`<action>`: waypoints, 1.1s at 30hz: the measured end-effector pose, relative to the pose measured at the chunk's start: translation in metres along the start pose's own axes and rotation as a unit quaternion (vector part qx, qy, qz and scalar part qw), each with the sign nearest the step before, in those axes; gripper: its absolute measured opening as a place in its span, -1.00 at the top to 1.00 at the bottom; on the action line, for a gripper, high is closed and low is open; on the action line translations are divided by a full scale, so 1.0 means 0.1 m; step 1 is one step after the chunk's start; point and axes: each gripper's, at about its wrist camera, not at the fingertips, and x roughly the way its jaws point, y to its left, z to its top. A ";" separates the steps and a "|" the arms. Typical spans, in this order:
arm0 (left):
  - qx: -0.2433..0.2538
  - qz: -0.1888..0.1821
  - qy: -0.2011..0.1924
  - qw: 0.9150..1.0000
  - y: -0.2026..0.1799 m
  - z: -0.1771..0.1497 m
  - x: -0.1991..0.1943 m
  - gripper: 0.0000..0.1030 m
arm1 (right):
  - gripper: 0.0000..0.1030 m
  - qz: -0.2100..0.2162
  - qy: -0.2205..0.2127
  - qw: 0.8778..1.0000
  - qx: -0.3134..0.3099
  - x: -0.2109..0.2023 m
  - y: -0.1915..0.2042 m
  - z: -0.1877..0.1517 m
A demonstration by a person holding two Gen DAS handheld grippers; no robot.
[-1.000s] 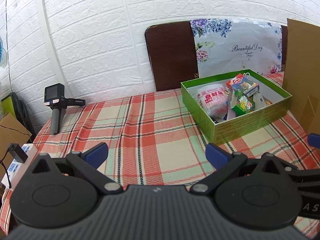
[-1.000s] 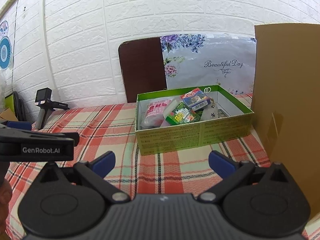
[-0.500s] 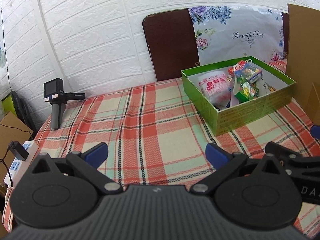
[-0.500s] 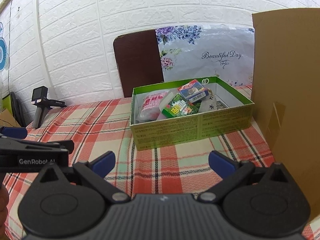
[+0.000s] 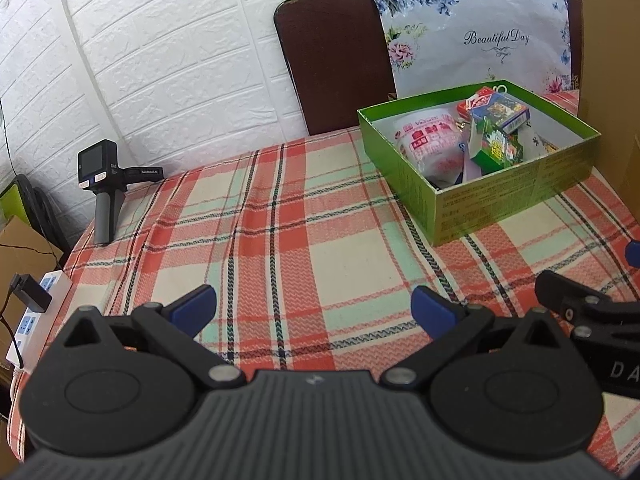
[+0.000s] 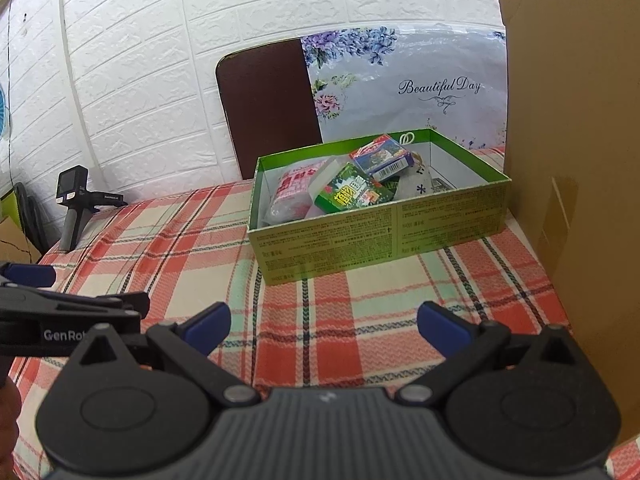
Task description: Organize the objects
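Note:
A green open box (image 5: 496, 196) (image 6: 360, 232) stands on the plaid tablecloth at the far right. It holds a pink-and-white packet (image 5: 428, 148) (image 6: 292, 192), a green carton (image 5: 496, 148) (image 6: 352, 196) and a blue-and-red carton (image 5: 500, 108) (image 6: 380, 158). My left gripper (image 5: 314, 310) is open and empty, well short of the box and to its left. My right gripper (image 6: 324, 326) is open and empty, just in front of the box. Each gripper shows at the edge of the other's view.
A plaid cloth (image 5: 280, 220) covers the table. A handheld camera on a grip (image 5: 102, 184) (image 6: 72, 204) stands at the far left corner. A cardboard sheet (image 6: 576, 160) rises at the right. A brown board and floral bag (image 6: 400, 88) lean on the wall. A power strip (image 5: 28, 320) lies at the left.
Both grippers have risen and tilted down a little, so the box and table sit lower in view. Both stay open and empty. Nothing on the table moved.

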 end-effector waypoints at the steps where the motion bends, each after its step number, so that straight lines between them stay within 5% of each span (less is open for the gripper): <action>1: 0.000 0.001 0.001 1.000 -0.01 0.00 0.01 -1.00 | -1.00 0.001 0.001 1.000 0.001 0.01 -0.01 0.00; 33: 0.013 -0.007 0.035 0.999 -0.12 0.00 0.18 -1.00 | -1.00 0.001 0.017 1.000 0.019 0.13 -0.07 -0.04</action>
